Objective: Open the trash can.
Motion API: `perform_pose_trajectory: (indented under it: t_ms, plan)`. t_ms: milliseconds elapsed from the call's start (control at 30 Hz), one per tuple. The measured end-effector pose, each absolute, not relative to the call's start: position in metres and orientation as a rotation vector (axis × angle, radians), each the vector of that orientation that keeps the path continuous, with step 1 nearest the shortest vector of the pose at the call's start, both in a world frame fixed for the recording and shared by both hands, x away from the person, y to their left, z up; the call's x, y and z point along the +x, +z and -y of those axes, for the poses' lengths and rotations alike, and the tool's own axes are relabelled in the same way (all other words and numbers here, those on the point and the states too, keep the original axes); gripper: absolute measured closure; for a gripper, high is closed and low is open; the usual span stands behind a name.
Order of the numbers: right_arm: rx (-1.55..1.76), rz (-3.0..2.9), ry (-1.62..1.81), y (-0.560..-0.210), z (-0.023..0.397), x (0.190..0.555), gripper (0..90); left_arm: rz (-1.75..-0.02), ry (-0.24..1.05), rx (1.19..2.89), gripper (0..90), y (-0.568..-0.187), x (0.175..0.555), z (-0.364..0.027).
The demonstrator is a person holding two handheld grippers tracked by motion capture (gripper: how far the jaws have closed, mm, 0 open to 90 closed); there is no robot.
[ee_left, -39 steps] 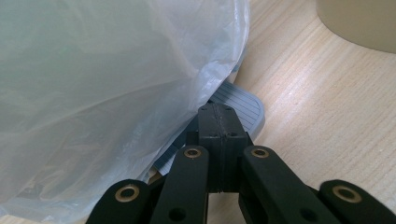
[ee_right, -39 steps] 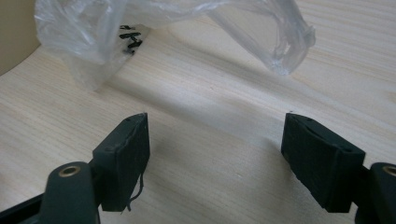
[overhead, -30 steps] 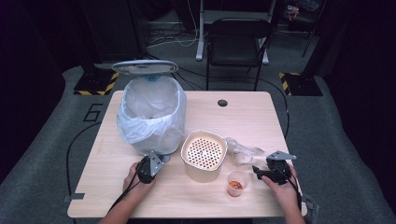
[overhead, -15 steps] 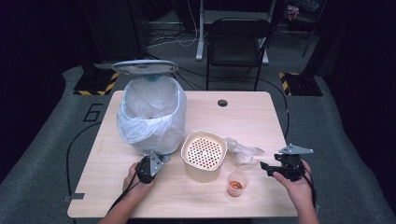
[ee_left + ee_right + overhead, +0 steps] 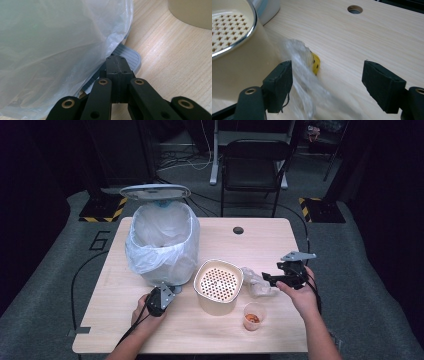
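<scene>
A bin lined with a clear plastic bag (image 5: 160,245) stands at the table's left with its grey lid (image 5: 155,192) raised. My left gripper (image 5: 162,297) is at the bin's foot. In the left gripper view it (image 5: 117,61) is shut with nothing between its jaws, tip over the bin's grey ribbed pedal (image 5: 130,56), bag (image 5: 62,45) bulging beside it. A crumpled clear wrap (image 5: 255,281) lies right of a cream container (image 5: 218,285). My right gripper (image 5: 267,279) is open. In its own view it (image 5: 329,82) straddles the wrap (image 5: 302,72), which covers a small yellow piece (image 5: 315,63).
The cream container's perforated top (image 5: 229,27) sits close to the right gripper's left jaw. A small clear cup (image 5: 253,316) holding something orange stands near the front edge. A cable hole (image 5: 238,230) marks the table's back, and a black chair (image 5: 255,165) stands beyond.
My right gripper swung out to the right from near the cup, then moved forward and left to the clear wrap. The left gripper stayed at the bin's foot.
</scene>
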State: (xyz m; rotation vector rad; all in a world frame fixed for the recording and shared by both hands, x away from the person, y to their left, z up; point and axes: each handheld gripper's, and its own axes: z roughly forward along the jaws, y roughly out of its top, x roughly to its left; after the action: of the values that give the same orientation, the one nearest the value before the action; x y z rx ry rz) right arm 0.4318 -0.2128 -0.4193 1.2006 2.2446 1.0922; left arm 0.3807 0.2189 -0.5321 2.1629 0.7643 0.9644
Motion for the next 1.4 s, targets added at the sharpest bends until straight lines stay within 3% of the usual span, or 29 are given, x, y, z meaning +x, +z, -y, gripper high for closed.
perform_pose_trajectory:
  t_ms: [500,1133,1400]
  plan:
    - [1.196,-2.317,1.071,-0.432,0.169,0.476,20.8,-0.761,0.964,2.164,90.0,-0.532,0.381,-0.219]
    - [1.196,-2.425,0.979,-0.468,0.160,0.474,20.7,-0.759,0.971,2.157,90.0,-0.533,0.380,-0.218]
    - [1.157,-2.476,0.960,-0.482,0.159,0.471,31.0,-0.758,0.968,2.157,90.0,-0.533,0.379,-0.218]
